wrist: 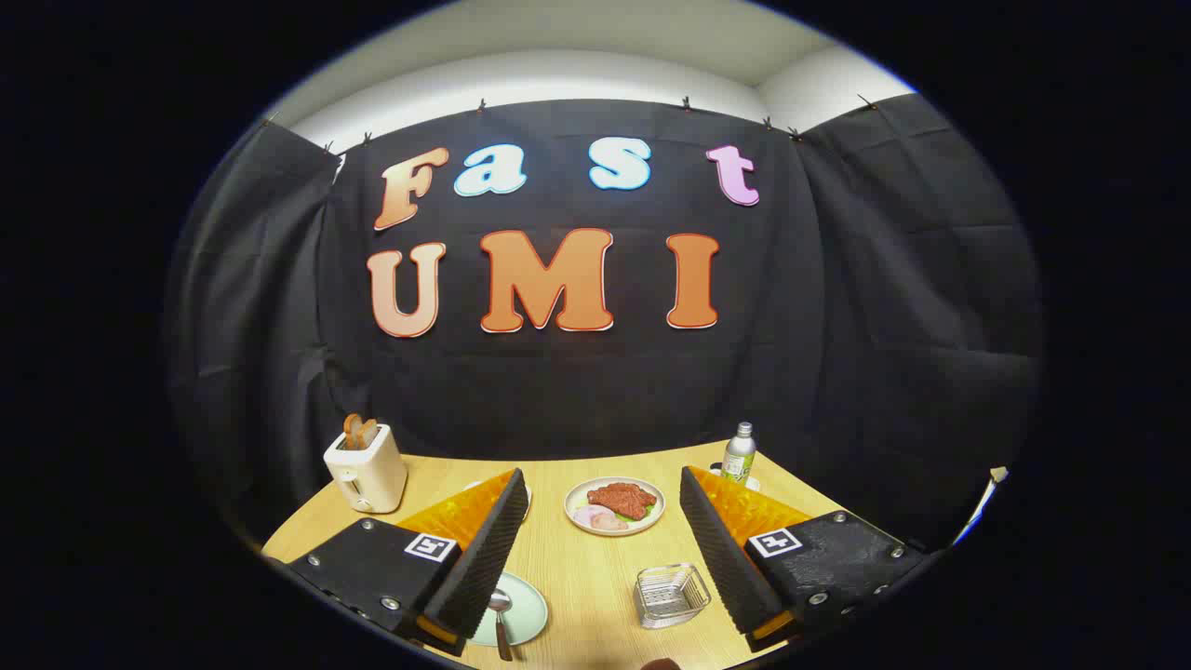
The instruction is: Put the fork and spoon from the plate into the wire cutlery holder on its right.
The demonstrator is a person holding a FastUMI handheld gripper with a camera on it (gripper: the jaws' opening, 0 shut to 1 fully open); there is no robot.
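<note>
Spread wide, the gripper (595,544) fingers, gripping nothing, hanging above the wooden table (577,568) with a broad strip of bare tabletop between them.

Bottom centre-left, just inside the left finger: a pale green plate (523,614), partly tucked under that finger, with a spoon (501,619) lying on it, bowl toward the far side, handle running toward the camera. Can't make out a fork from here, maybe hidden under the finger.

Bottom centre-right, close to the right finger's inner edge but not touching: the wire cutlery holder (670,594), squarish, looks empty. Open wood between plate and holder, so a clear lane across.

Further up, mid-frame between the fingertips: a white dish of food (614,505), something reddish-brown plus pale pink bits. Another small white dish (527,495) peeking out behind the left fingertip.

Centre-left at the table's far edge: cream toaster (366,468) with toast sticking up. Centre-right, just past the right fingertip: a small bottle (739,453) with a silver cap, near the table's far edge.

Table edge curving away on both sides, black cloth wall right behind.
</note>
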